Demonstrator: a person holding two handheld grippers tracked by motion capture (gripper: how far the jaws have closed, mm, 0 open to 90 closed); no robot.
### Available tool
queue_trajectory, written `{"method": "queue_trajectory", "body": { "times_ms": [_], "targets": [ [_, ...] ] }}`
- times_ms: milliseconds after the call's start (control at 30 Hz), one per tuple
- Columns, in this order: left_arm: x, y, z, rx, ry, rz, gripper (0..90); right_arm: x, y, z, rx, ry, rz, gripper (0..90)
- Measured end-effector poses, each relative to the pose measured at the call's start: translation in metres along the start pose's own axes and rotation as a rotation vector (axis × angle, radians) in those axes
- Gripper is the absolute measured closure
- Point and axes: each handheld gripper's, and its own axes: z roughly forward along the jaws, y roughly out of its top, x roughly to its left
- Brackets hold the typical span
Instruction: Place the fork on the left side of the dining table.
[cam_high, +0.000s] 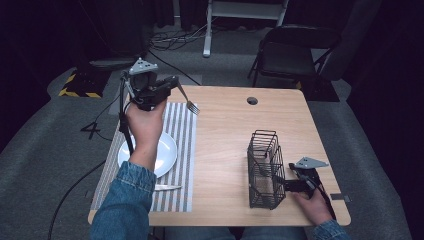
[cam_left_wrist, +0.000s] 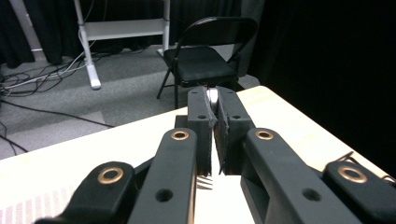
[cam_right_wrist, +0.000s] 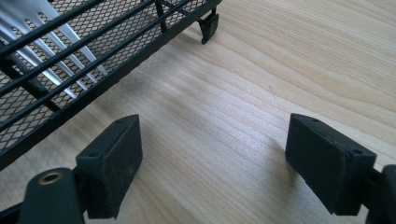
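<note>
Fork (cam_high: 187, 99) is clenched in the left claw (cam_high: 169, 86) at upper left of the frame, its long axis slanting down-right toward the wire basket (cam_high: 264, 170). Right claw (cam_right_wrist: 215, 163) rests released on the desk (cam_high: 225, 145) just beside that basket, at lower right.

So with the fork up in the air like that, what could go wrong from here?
The left gripper pinches the fork by its handle end, tines hanging out over the striped mat; it could pivot or slip and drop near the plate. The right gripper sits open beside the wire caddy, not holding it, so a careless fork drop-in might tip or shift the caddy.
</note>
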Motion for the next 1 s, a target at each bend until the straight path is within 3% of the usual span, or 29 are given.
{"method": "queue_trajectory", "body": {
  "times_ms": [300, 333, 633, 767, 800, 1000],
  "targets": [
    [0.030, -0.004, 0.002, 0.002, 0.049, -0.028, 85.8, 0.000, 0.000, 0.000, 0.000, -0.002, 0.002, 18.8],
    [0.037, -0.006, 0.006, 0.010, 0.057, -0.039, 85.8, 0.000, 0.000, 0.000, 0.000, -0.002, 0.002, 18.8],
    [0.061, -0.014, 0.018, 0.033, 0.091, -0.067, 85.8, 0.000, 0.000, 0.000, 0.000, -0.003, 0.003, 18.8],
    [0.076, -0.021, 0.025, 0.036, 0.102, -0.104, 85.8, 0.001, 0.000, 0.000, 0.000, -0.005, 0.004, 18.8],
    [0.081, -0.024, 0.029, 0.040, 0.103, -0.122, 85.8, 0.001, 0.000, 0.000, 0.000, -0.005, 0.004, 18.8],
    [0.095, -0.033, 0.041, 0.093, 0.109, -0.143, 85.8, 0.001, 0.000, 0.000, 0.000, -0.005, 0.004, 18.8]
  ]
}}
